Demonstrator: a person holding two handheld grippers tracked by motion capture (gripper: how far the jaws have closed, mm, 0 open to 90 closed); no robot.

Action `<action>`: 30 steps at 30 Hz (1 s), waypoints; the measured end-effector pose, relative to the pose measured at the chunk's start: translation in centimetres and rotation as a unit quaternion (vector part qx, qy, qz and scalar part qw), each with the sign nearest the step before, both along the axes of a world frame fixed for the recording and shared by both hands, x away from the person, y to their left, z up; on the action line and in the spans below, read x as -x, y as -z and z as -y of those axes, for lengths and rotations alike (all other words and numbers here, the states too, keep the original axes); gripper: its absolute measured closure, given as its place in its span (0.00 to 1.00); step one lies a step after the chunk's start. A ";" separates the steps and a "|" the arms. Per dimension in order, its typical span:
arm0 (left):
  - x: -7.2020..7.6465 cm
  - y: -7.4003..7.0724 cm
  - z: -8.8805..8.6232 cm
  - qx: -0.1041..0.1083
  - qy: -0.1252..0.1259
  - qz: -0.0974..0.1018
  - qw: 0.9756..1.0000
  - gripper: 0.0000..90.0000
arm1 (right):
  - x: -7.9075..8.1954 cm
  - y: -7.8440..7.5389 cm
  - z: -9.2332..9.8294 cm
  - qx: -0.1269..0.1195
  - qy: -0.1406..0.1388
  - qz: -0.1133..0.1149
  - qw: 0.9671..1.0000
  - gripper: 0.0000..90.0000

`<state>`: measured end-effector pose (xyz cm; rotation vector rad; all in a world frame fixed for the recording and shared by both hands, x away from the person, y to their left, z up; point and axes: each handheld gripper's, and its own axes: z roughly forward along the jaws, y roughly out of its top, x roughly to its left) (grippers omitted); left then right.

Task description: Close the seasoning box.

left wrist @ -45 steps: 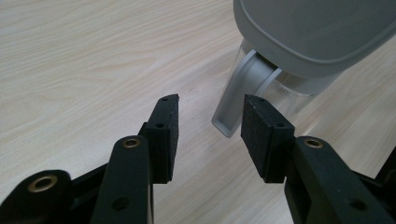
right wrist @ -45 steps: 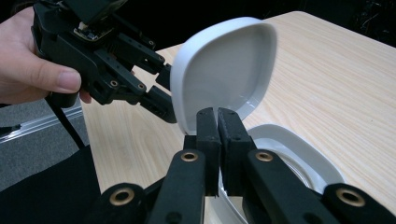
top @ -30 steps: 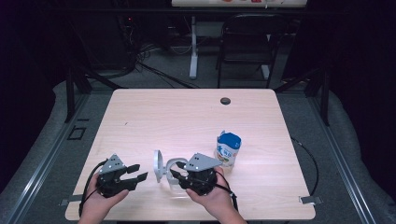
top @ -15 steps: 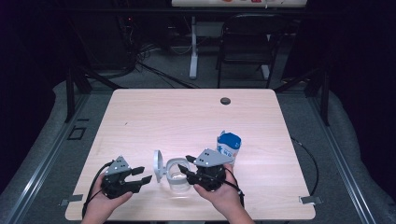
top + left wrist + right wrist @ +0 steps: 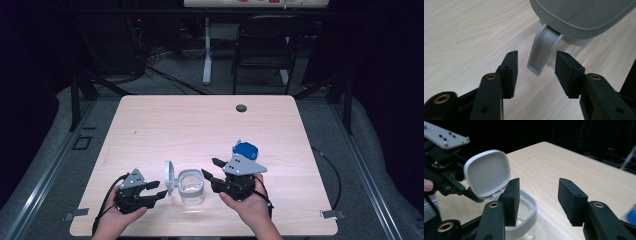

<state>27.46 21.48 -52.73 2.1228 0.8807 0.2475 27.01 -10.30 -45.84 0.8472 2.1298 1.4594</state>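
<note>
The clear container (image 5: 191,187) is sitting near the front edge of the table (image 5: 165,120), between the two grippers, with its grey hinged lid (image 5: 170,177) standing open and upright on its left side. The left gripper (image 5: 156,189) is lying low in the person's left hand (image 5: 117,217), just beside the lid, and its jaws are standing apart after just closing in a little; in the left gripper view the lid's grey latch tab (image 5: 541,52) is hanging down between the two pads (image 5: 510,71) without either one pressing on it (there is bare wood showing on both sides of the tab). The right gripper (image 5: 209,170) is sitting in the right hand (image 5: 250,207) on the other side, its jaws apart and having just been opening; in the right gripper view one finger (image 5: 511,200) is hovering over the container's grey rim (image 5: 530,207), and nothing is being held between the pads. A little farther back, just behind the right gripper, a small bottle with a blue cap (image 5: 246,150) is standing. Well beyond that, near the far edge, a dark round grommet (image 5: 241,107) is showing in the wood.
</note>
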 end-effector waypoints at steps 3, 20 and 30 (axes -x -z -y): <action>0.0 0.1 0.2 0.001 -0.005 0.003 1.000 0.64 | 0.2 -0.6 0.6 -0.006 0.007 0.007 1.000 0.58; -0.6 0.4 0.8 -0.011 -0.001 0.002 1.000 0.73 | 1.2 -3.2 5.2 -0.026 0.074 0.031 0.996 0.57; -1.0 0.2 0.6 0.003 -0.004 -0.002 1.000 0.70 | 0.9 -3.1 7.9 -0.032 0.124 0.027 0.991 0.54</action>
